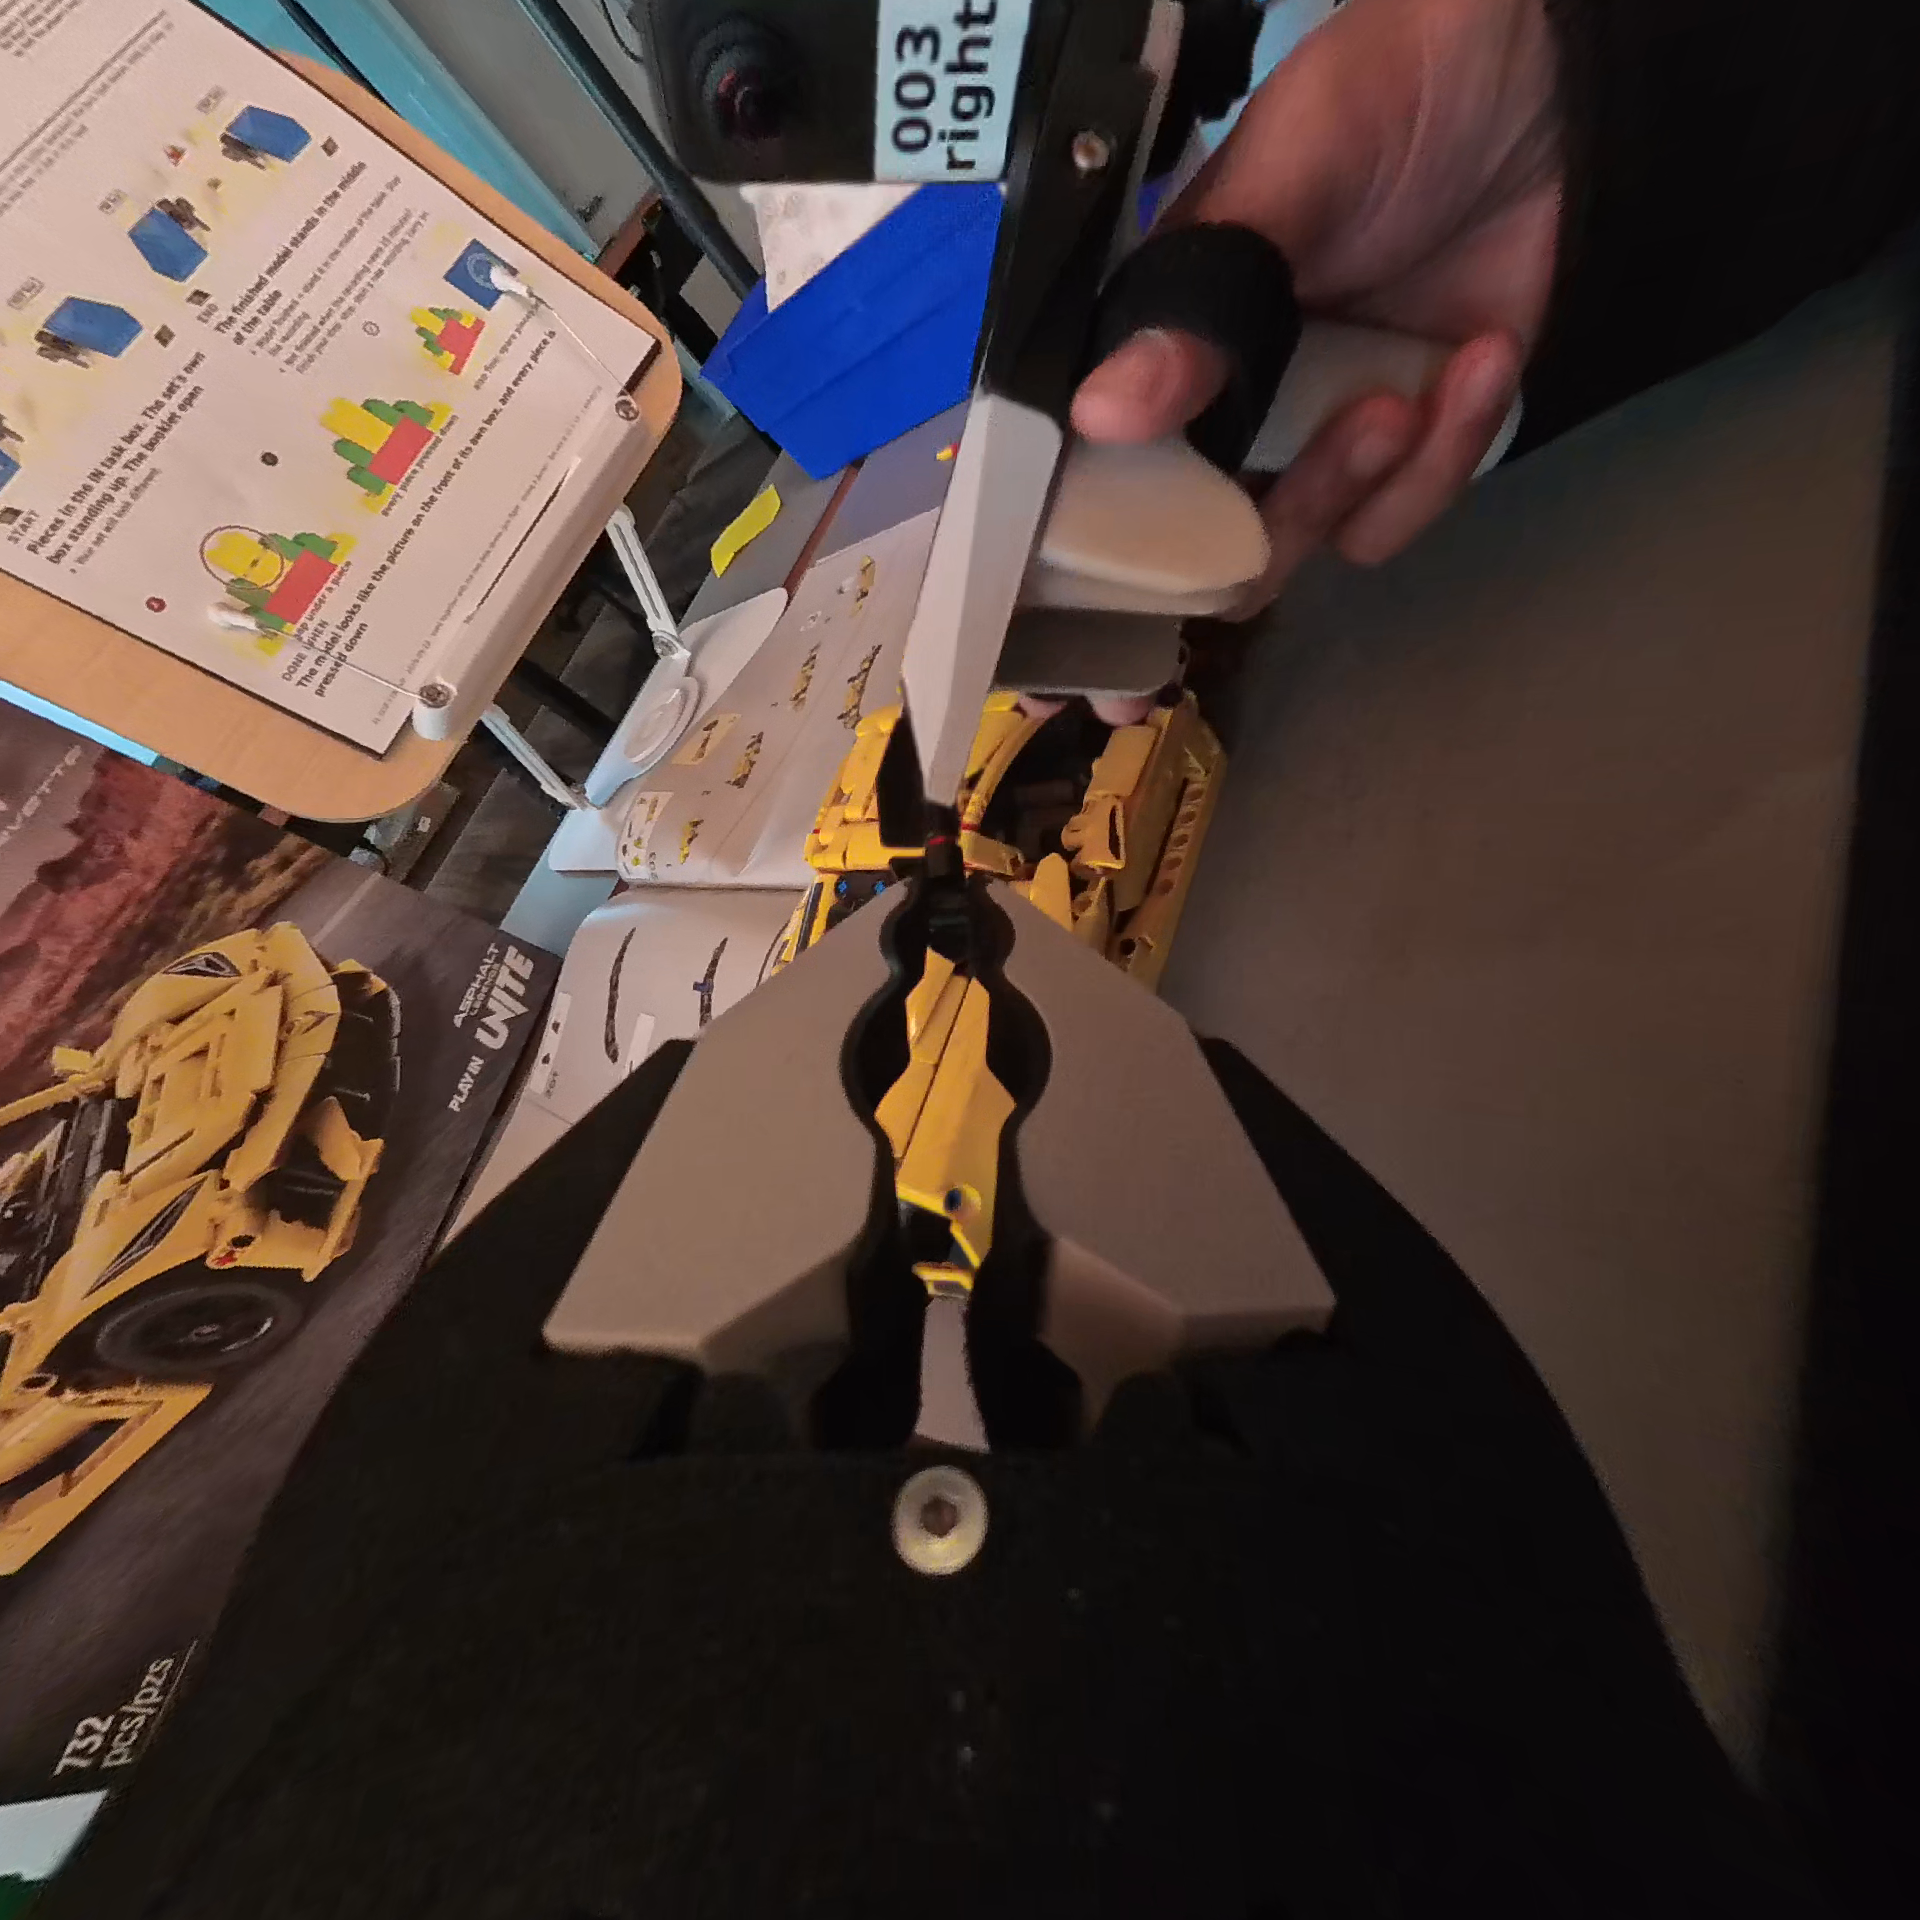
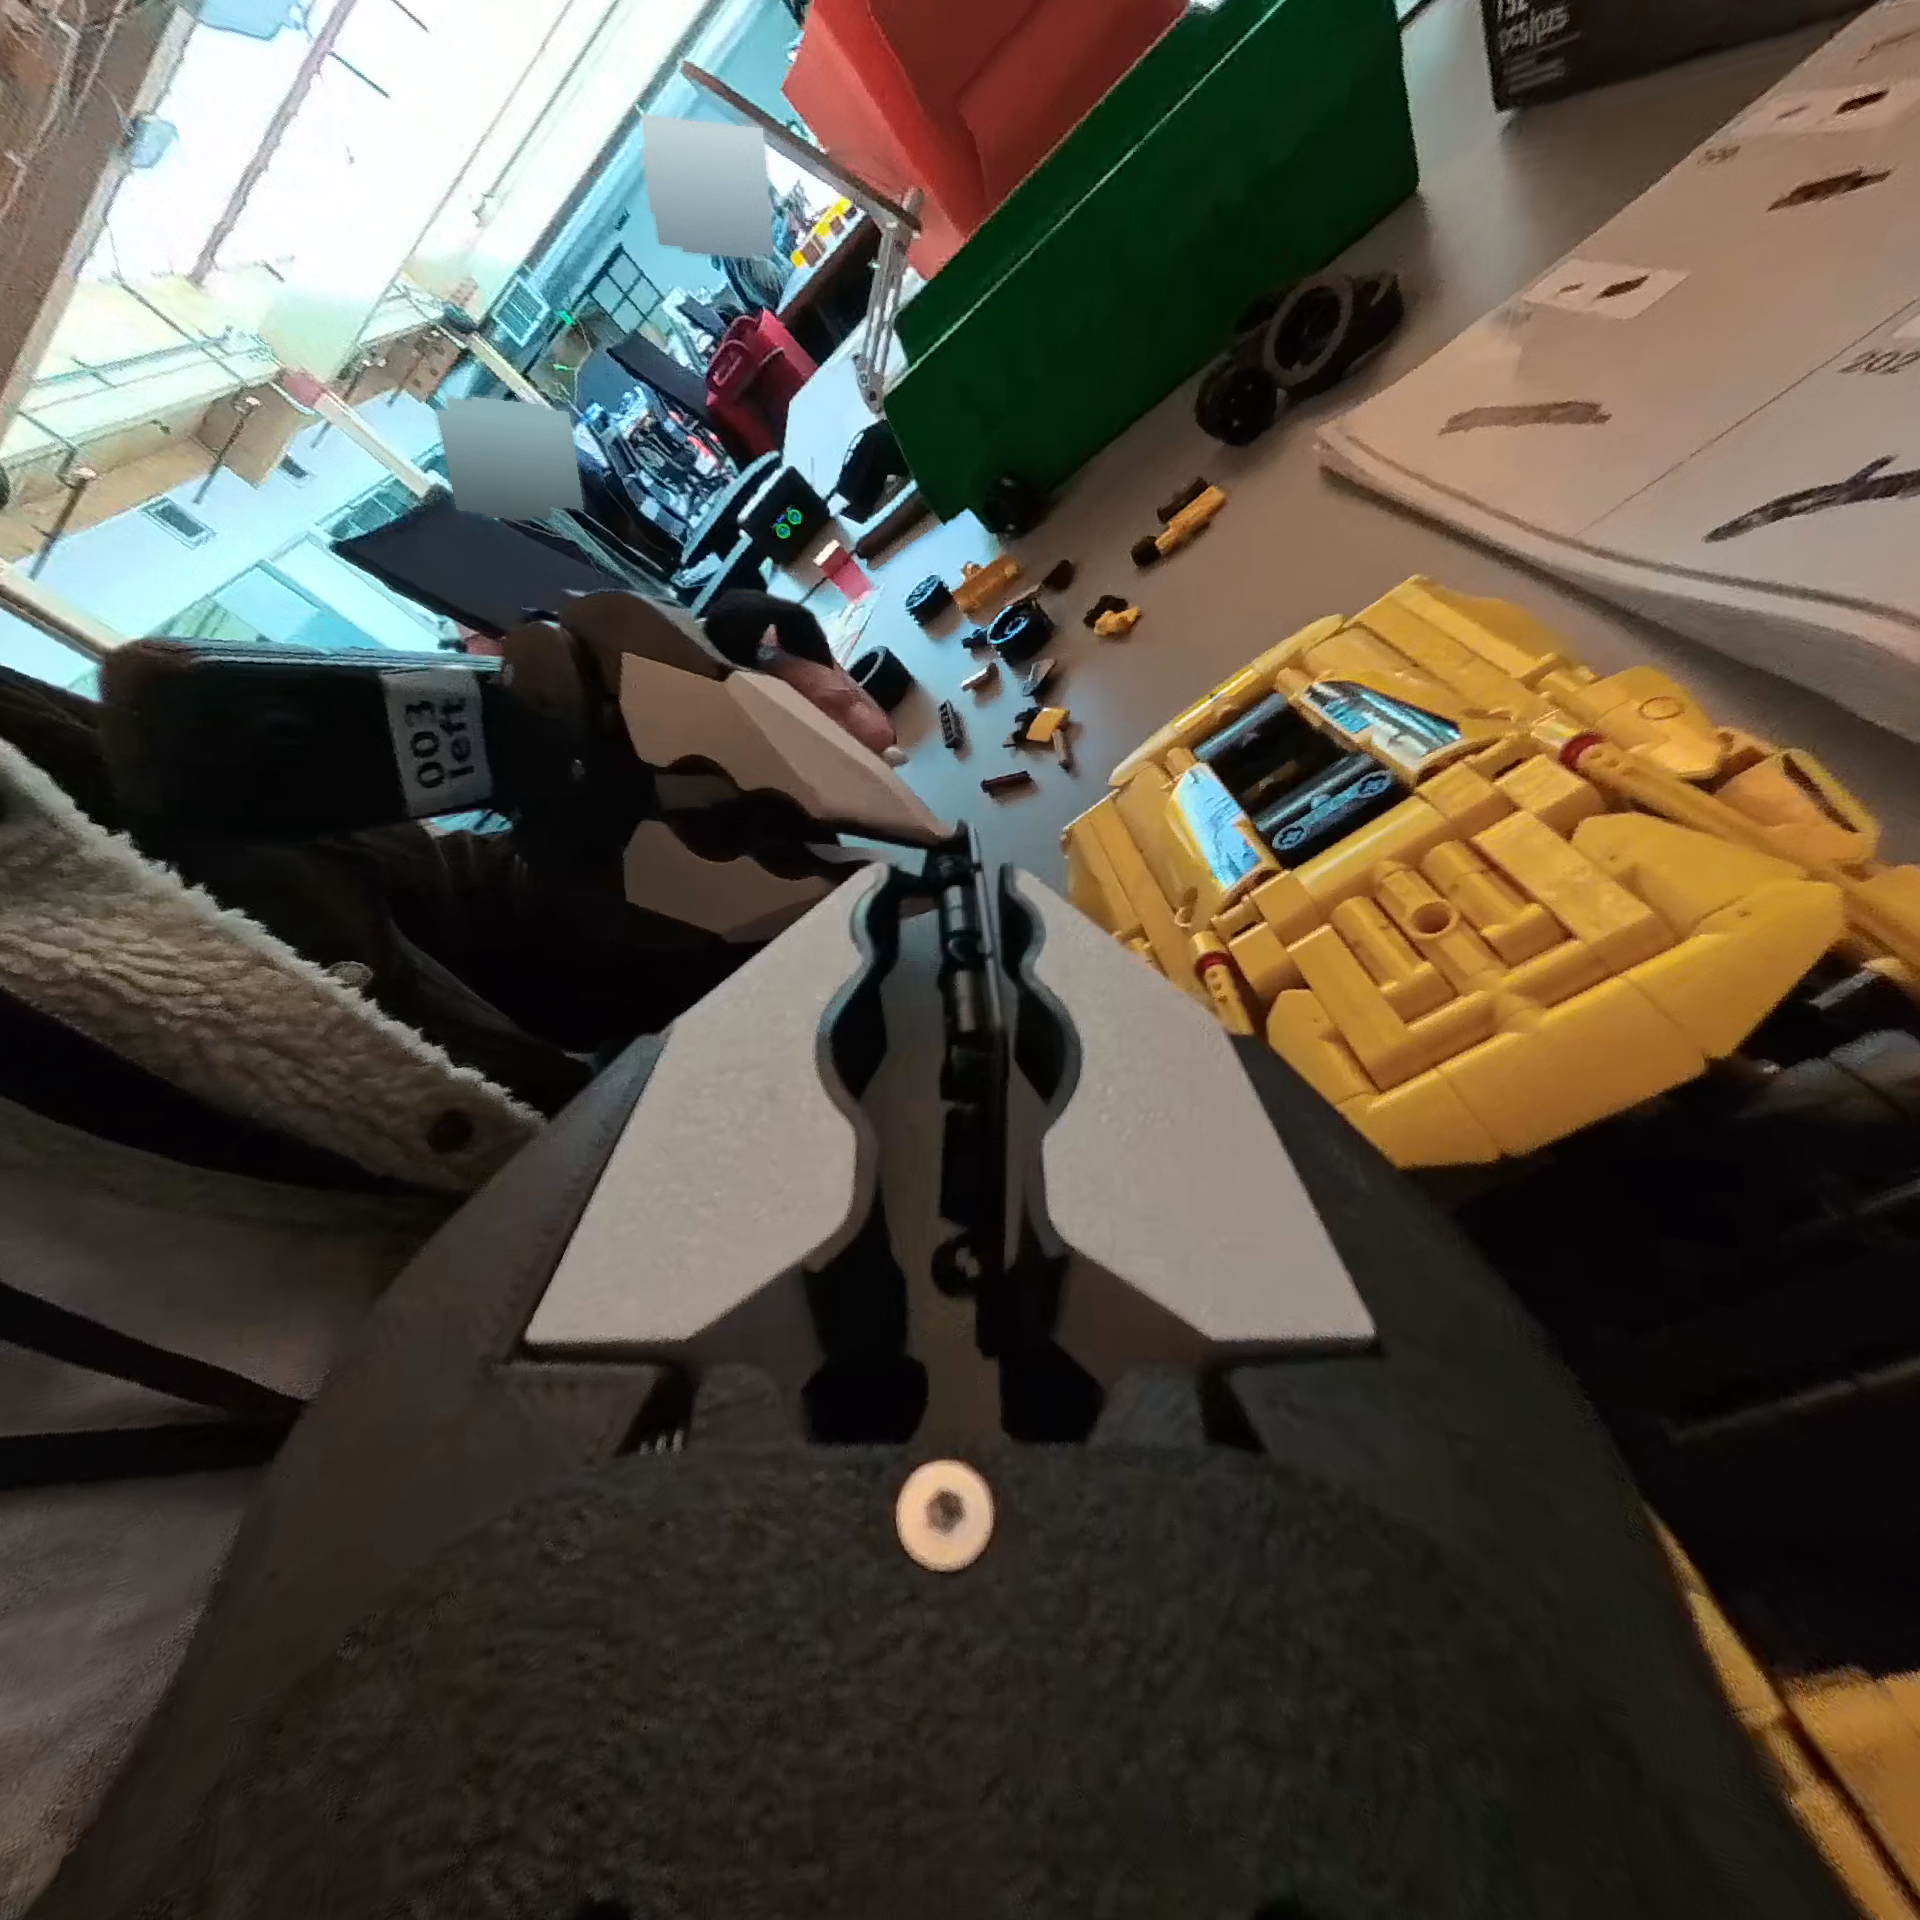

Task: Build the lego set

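Note:
The yellow lego car (image 2: 1455, 935) lies on the grey table, partly built; it also shows in the left wrist view (image 1: 1091, 831). My right gripper (image 2: 961, 873) is shut on a long black beam piece (image 2: 966, 1039) that runs along its fingers. My left gripper (image 1: 943, 894) is shut on a small black piece (image 1: 943, 920) at its tips. The two grippers meet tip to tip above the car's near edge; the right gripper (image 1: 925, 800) comes down from above, and the left gripper (image 2: 940, 831) reaches in from the left. The car's yellow shows through the left fingers' gap.
Loose small pieces (image 2: 1018, 665) and black tyres (image 2: 1299, 343) lie by a green bin (image 2: 1143, 239), with a red bin (image 2: 966, 83) behind. An open instruction booklet (image 2: 1662, 364), the set's box (image 1: 208, 1143), a blue bin (image 1: 862, 343) and a sheet on a stand (image 1: 291, 343) surround the car.

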### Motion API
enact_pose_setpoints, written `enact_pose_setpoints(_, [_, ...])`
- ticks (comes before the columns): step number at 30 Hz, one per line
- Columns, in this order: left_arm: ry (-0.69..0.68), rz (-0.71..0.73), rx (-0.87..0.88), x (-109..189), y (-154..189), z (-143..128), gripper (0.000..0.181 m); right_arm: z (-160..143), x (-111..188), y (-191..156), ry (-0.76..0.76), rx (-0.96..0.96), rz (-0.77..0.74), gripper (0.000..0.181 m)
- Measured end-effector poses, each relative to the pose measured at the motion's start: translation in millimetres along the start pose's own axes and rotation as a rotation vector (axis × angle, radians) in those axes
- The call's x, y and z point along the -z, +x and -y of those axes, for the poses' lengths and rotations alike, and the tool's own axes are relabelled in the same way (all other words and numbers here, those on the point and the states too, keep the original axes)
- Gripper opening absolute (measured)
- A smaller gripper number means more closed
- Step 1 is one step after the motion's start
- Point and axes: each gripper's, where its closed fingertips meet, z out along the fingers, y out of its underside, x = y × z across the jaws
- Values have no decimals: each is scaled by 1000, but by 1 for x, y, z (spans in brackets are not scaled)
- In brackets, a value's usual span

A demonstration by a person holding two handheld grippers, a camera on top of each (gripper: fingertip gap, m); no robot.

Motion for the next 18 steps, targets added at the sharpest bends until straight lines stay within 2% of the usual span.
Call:
enact_pose_setpoints(3, [2, -12, 5, 1, 1, -1, 6, -1, 2, 0, -10, -4, 13, 8])
enact_pose_setpoints(17, [22, -28, 51, 3, 4, 6, 3, -5, 1, -3, -16, -65, 54, 8])
enact_pose_setpoints(18, [119, -63, 74, 4, 11, 23, 1, -8, -3, -3, -28, -75, 54, 4])
